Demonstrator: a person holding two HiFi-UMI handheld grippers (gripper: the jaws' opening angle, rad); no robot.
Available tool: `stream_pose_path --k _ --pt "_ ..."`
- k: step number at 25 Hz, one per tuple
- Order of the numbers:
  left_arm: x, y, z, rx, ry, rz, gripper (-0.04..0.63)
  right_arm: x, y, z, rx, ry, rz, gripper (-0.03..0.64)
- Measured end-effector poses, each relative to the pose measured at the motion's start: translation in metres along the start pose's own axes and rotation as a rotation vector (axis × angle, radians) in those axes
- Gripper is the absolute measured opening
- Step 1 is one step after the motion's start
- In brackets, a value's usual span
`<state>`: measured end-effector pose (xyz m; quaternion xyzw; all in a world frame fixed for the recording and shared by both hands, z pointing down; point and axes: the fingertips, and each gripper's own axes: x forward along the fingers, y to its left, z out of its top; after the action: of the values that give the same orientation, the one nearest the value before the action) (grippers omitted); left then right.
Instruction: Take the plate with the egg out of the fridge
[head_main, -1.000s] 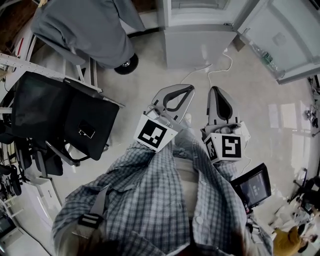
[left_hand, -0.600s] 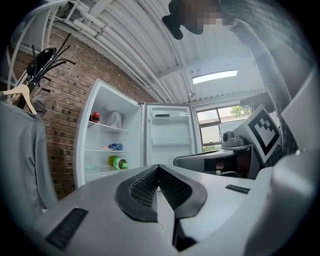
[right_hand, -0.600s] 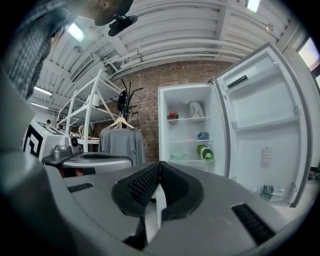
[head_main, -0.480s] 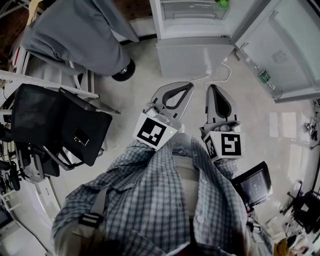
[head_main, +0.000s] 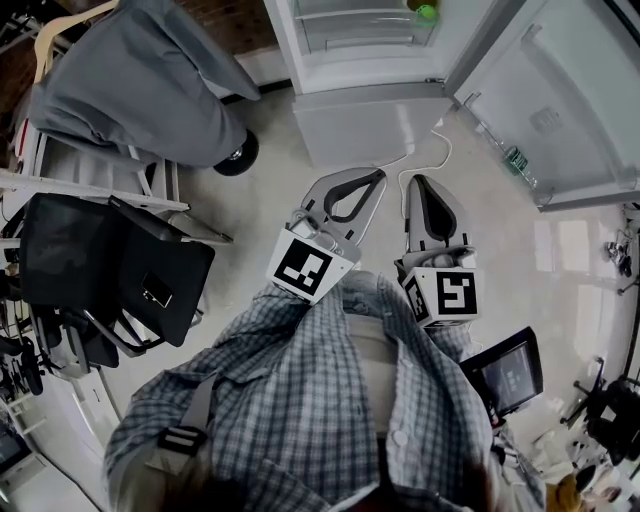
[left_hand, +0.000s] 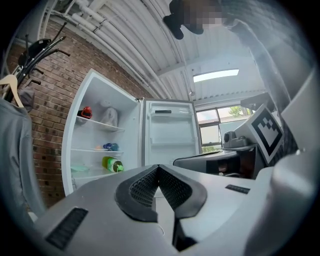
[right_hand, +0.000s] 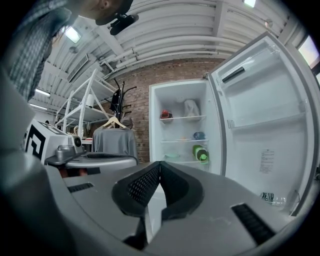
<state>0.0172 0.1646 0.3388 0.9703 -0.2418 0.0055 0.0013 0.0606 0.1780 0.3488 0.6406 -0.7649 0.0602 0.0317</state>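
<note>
Left gripper view is showing my left gripper (left_hand: 158, 167) closed, empty; right gripper (right_hand: 160, 163) likewise; items inside the fridge (right_hand: 181, 134) are reading too small for me.

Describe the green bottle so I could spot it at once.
Find the open white fridge by the brick wall. On its third shelf down lies the green bottle, on its side. It alone is bright green; the item above is blue.

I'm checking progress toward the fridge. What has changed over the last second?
The open fridge has slid further into the head view, with its green bottle showing. Both the left gripper and the right gripper stay shut and empty, side by side.
</note>
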Motion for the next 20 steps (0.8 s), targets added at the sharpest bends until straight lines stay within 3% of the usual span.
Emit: stream_pose_path --k 7,20 --pt "0.023 0.027 0.003 -0.005 -0.005 -0.038 0.008 0.028 -0.014 0.004 0.005 0.002 -0.051 0.006" --pt "0.076 0.122 0.01 0.008 -0.028 -0.108 0.008 0.136 -0.03 0.035 -0.038 -0.033 -0.098 0.006"
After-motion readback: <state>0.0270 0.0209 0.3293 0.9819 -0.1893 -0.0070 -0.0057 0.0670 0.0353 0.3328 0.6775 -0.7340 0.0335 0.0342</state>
